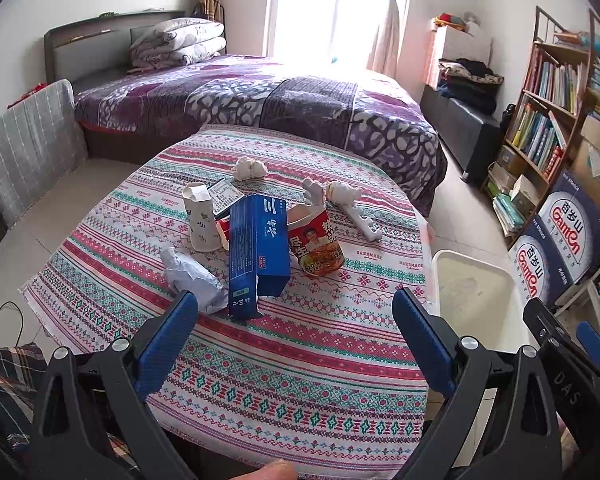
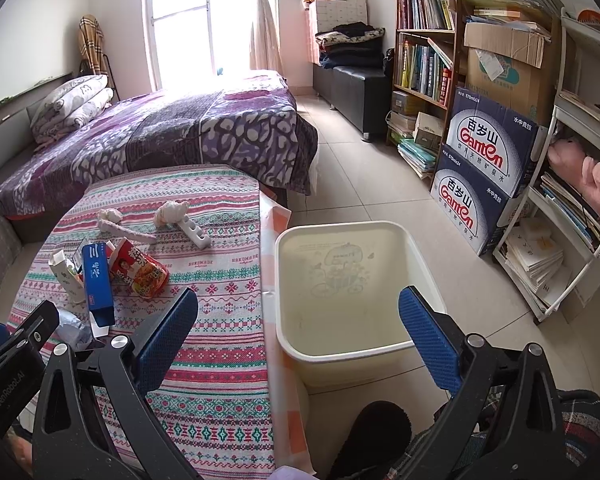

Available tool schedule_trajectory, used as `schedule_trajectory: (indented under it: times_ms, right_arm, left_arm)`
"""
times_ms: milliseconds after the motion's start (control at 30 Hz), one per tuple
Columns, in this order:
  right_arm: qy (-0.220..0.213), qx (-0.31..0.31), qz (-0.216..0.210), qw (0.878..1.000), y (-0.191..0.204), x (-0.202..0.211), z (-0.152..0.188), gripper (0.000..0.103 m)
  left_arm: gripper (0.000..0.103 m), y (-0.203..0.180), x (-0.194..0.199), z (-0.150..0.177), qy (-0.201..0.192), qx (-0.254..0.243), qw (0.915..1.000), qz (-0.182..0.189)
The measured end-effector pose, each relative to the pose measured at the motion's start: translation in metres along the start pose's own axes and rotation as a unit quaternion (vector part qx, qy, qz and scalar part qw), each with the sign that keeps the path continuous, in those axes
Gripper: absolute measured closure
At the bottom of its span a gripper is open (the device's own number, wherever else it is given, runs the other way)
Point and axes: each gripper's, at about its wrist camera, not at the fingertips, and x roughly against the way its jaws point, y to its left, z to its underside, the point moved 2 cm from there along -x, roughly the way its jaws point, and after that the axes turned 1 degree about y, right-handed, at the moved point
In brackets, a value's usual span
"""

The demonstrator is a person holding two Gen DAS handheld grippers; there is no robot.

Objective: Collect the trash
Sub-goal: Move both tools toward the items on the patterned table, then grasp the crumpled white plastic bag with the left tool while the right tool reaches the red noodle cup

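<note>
Trash lies on a table under a patterned cloth: a blue carton, a red noodle cup on its side, a white paper cup, crumpled grey paper, tissue wads and a white notched strip. My left gripper is open above the near cloth, just short of the carton. My right gripper is open, its left finger over the table's right side, its right finger over the cream bin on the floor. The same carton and noodle cup lie left of it.
A purple bed stands behind the table. At the right are a bookshelf, stacked water cartons and a white rack. Tiled floor lies beyond the bin. A person's plaid clothing and dark slipper are at the bottom.
</note>
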Motion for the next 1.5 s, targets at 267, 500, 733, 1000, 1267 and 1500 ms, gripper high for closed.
schedule_trajectory:
  times_ms: [267, 500, 733, 1000, 1267, 1500]
  right_arm:
    - [0.017, -0.011, -0.003, 1.000, -0.001, -0.005, 0.004, 0.007]
    - [0.104, -0.003, -0.040, 0.994, 0.022, -0.032, 0.001, 0.007]
    - [0.148, 0.081, -0.052, 0.984, 0.070, -0.056, -0.022, 0.007]
    - [0.183, 0.176, -0.088, 0.963, 0.122, -0.109, -0.034, 0.007]
    - [0.167, 0.229, -0.124, 0.951, 0.163, -0.153, -0.024, 0.007]
    - [0.147, 0.286, -0.136, 0.937, 0.196, -0.176, -0.018, 0.007]
  left_arm:
    - [0.008, 0.004, -0.006, 0.001, 0.007, 0.020, 0.9997, 0.007]
    - [0.008, 0.034, -0.037, -0.010, 0.072, 0.074, 0.9945, -0.017]
    - [0.008, 0.103, -0.090, -0.023, 0.170, 0.149, 0.9726, -0.055]
    - [0.008, 0.159, -0.150, -0.016, 0.272, 0.249, 0.9290, -0.030]
    - [0.008, 0.170, -0.182, -0.002, 0.298, 0.301, 0.9059, -0.011]
    - [0.023, 0.164, -0.196, -0.003, 0.303, 0.288, 0.9085, -0.017]
